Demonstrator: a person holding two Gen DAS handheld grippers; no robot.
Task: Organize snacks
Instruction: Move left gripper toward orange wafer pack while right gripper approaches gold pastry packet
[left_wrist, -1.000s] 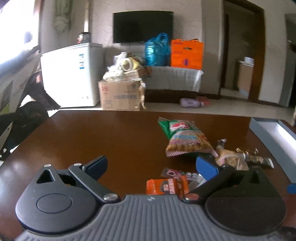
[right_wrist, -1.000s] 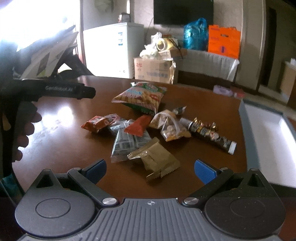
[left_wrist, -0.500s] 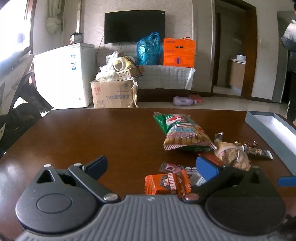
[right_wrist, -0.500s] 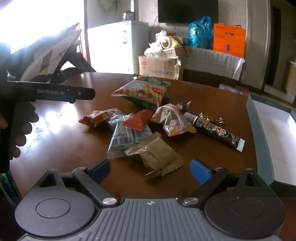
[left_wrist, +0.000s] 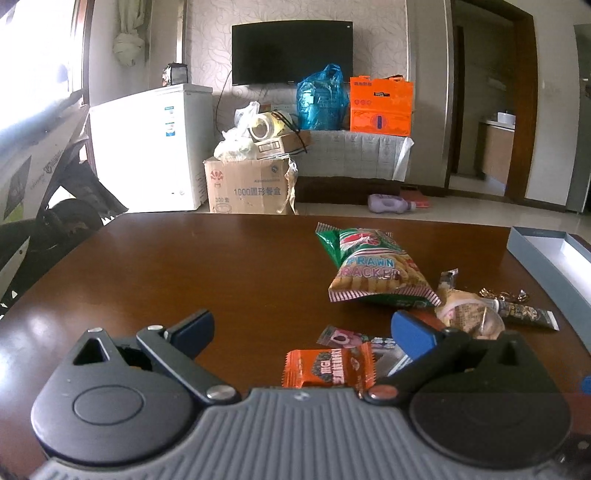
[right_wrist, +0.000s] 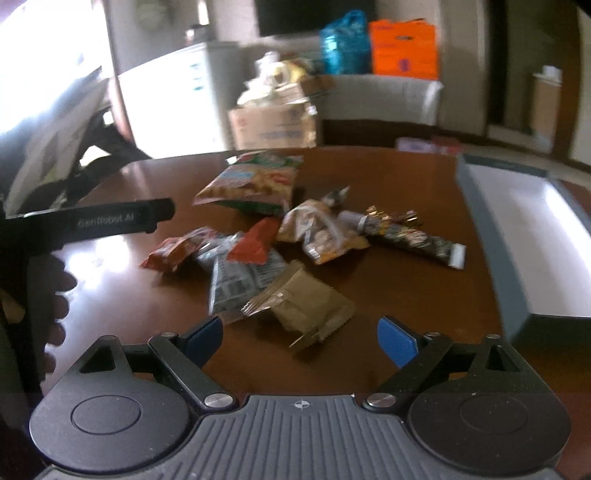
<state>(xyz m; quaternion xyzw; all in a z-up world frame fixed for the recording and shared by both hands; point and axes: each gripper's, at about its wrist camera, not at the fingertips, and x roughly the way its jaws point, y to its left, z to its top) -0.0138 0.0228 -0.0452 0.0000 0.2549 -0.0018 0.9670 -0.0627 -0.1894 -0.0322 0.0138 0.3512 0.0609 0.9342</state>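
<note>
A pile of snacks lies on the brown table (left_wrist: 184, 266). In it are a green prawn cracker bag (left_wrist: 373, 269), an orange packet (left_wrist: 328, 369), a clear bag of nuts (left_wrist: 469, 317) and a dark tube (left_wrist: 528, 314). My left gripper (left_wrist: 303, 330) is open low over the table, and the orange packet lies just ahead between its fingers, untouched. My right gripper (right_wrist: 301, 338) is open too, with a brown packet (right_wrist: 306, 306) right in front of it, apart from the pads. Beyond that are a grey packet (right_wrist: 236, 280) and a red packet (right_wrist: 255, 243).
An open blue-grey box (right_wrist: 480, 206) with a white inside stands at the table's right side. In the right wrist view the left gripper's body (right_wrist: 110, 221) and a hand (right_wrist: 55, 295) holding it are at the left. A freezer and cartons stand beyond the table.
The right gripper's jaws have narrowed a little, and it has rolled and come nearer the brown packet; its view is blurred now. The left gripper has hardly moved.
</note>
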